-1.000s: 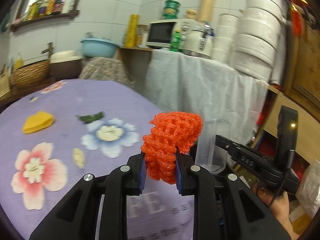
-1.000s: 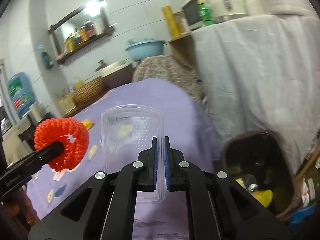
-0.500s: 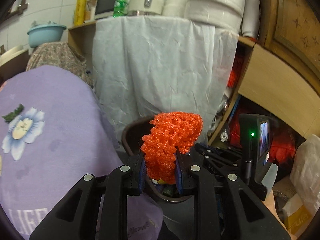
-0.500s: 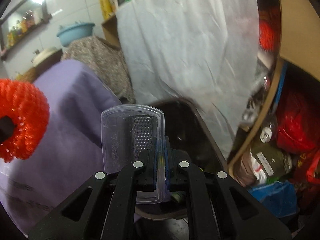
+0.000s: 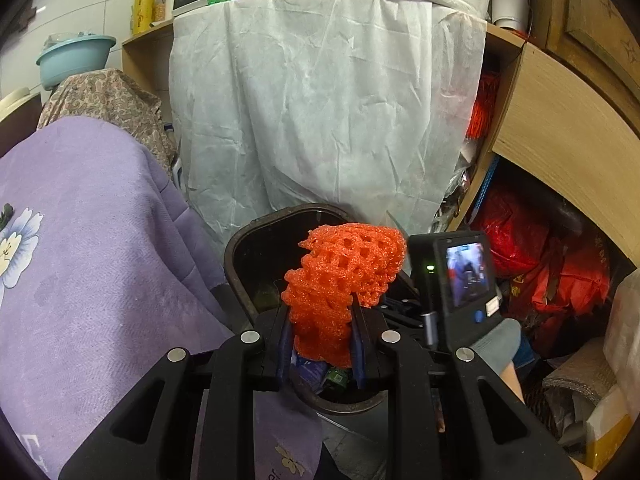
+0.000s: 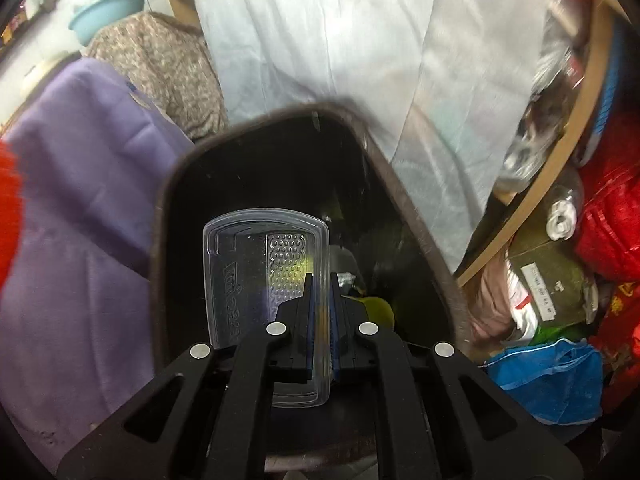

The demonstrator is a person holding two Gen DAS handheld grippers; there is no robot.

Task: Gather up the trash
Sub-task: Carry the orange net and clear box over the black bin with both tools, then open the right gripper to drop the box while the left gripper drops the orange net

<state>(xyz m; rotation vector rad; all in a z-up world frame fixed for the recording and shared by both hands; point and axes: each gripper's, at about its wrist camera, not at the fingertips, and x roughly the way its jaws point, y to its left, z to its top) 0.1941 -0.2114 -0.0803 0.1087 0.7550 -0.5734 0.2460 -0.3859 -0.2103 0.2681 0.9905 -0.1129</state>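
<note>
While the left gripper [image 5: 320, 312] is pinching an orange foam net [image 5: 340, 284] between its blue pads, the net is hanging over the near rim of a dark trash bin [image 5: 240, 248]. The right gripper [image 6: 320, 284] is squeezing the edge of a clear plastic lid [image 6: 256, 264], which is hovering above the bin's [image 6: 168, 184] open mouth. Beside the bin, a purple flowered tablecloth [image 5: 92, 240] is draping down; behind it, a white cloth [image 5: 320, 92] is hanging.
</note>
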